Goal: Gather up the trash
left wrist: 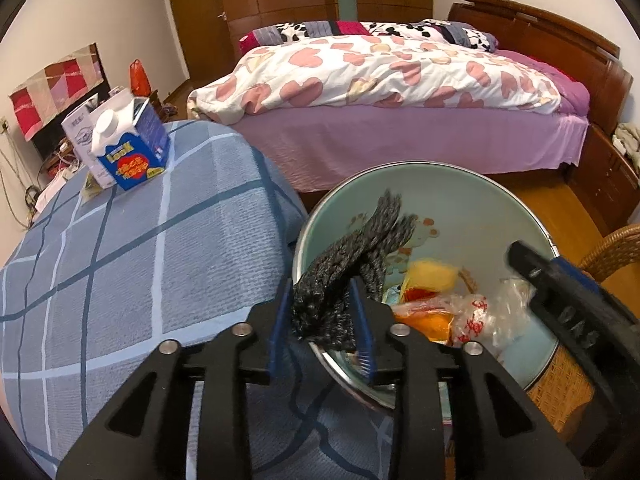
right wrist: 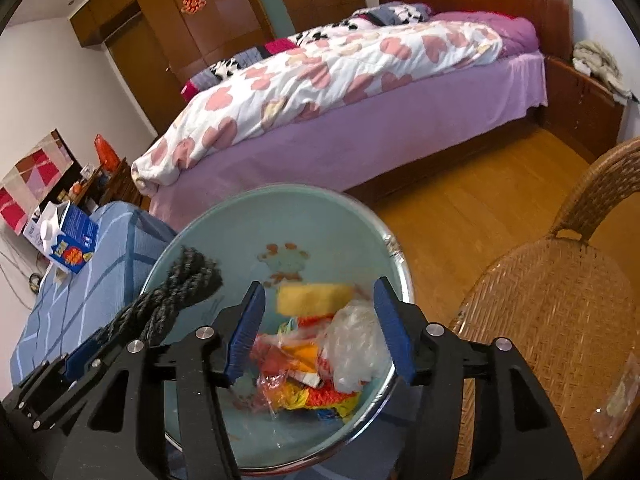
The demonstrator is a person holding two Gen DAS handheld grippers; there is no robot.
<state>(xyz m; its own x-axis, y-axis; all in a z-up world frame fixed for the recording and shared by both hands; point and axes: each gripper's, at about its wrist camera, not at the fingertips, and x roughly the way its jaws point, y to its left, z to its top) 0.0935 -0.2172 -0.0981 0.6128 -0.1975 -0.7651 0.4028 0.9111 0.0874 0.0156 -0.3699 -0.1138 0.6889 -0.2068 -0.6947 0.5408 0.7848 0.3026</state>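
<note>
Clamped between the blue pads of the left hand-held gripper (left wrist: 323, 322), a soft, light, limp knitted rag (left wrist: 352, 264) is held by one end over the basin (left wrist: 460, 184) just ahead, while the right hand-held gripper (right wrist: 320, 332) is spread apart, empty.

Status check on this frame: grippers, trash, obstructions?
Left gripper shut on dark knitted cloth over basin. Right gripper open, empty above basin trash. Nothing blocking.

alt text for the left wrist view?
The left gripper holds a dark knitted cloth in its jaws over the rim of a pale green bin that already contains wrappers. A blue carton stands on the checked blue cover to the left, a bed behind.
</note>
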